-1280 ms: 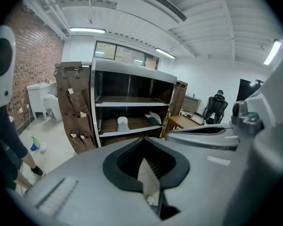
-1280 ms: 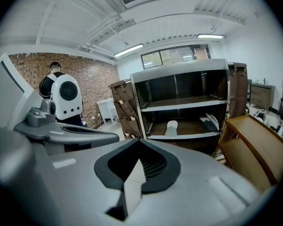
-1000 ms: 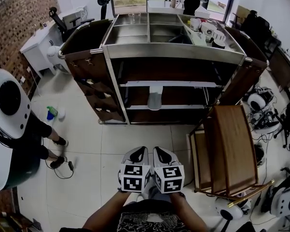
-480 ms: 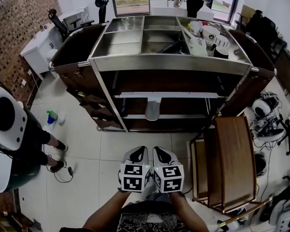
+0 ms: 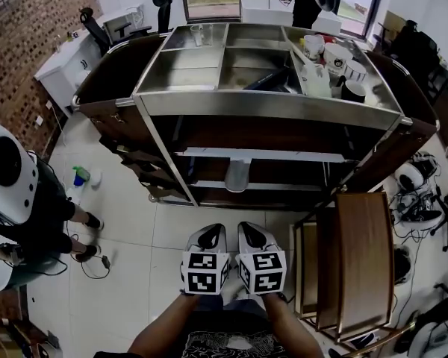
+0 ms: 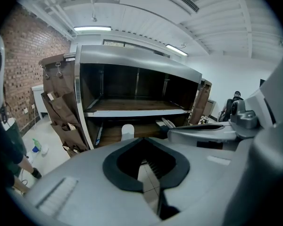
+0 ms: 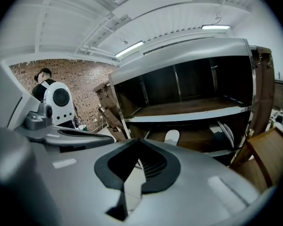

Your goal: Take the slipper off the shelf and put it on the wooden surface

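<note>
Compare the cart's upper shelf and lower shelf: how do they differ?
The upper shelf looks bare; the lower shelf holds a white slipper. The upper shelf seems to have more headroom than the lower shelf. Both are brown wood with a pale front edge.

Even light from ceiling strip lights (image 6: 92,28); fisheye-bent, dark corners.
</note>
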`<state>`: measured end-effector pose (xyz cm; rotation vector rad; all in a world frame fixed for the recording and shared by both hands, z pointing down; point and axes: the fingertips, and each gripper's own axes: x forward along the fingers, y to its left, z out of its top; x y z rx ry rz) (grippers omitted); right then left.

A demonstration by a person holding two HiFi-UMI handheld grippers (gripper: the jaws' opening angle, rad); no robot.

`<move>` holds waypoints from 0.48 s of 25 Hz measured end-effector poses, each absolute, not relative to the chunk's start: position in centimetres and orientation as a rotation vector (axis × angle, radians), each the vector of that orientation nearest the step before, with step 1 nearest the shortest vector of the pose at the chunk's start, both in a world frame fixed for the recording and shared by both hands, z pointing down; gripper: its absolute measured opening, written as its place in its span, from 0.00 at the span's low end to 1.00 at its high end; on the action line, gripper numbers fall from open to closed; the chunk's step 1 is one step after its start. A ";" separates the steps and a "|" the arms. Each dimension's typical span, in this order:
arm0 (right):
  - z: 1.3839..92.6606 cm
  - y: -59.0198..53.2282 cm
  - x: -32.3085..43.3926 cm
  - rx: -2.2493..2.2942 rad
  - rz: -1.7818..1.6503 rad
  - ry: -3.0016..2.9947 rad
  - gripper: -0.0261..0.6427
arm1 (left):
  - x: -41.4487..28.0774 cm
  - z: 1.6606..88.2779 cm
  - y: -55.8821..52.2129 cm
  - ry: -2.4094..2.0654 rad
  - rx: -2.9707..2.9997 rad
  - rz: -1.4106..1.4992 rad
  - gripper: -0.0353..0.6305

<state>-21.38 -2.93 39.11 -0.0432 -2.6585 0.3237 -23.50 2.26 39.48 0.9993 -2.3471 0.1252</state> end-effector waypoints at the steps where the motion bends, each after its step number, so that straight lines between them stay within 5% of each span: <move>1: 39.2 -3.1 -21.8 -0.043 0.321 -2.660 0.04 | -23.8 39.6 2.2 -2.347 0.998 0.125 0.06; 12: 41.9 -4.7 -28.4 0.035 0.317 -2.654 0.04 | -29.7 42.0 0.6 -2.314 1.072 0.147 0.06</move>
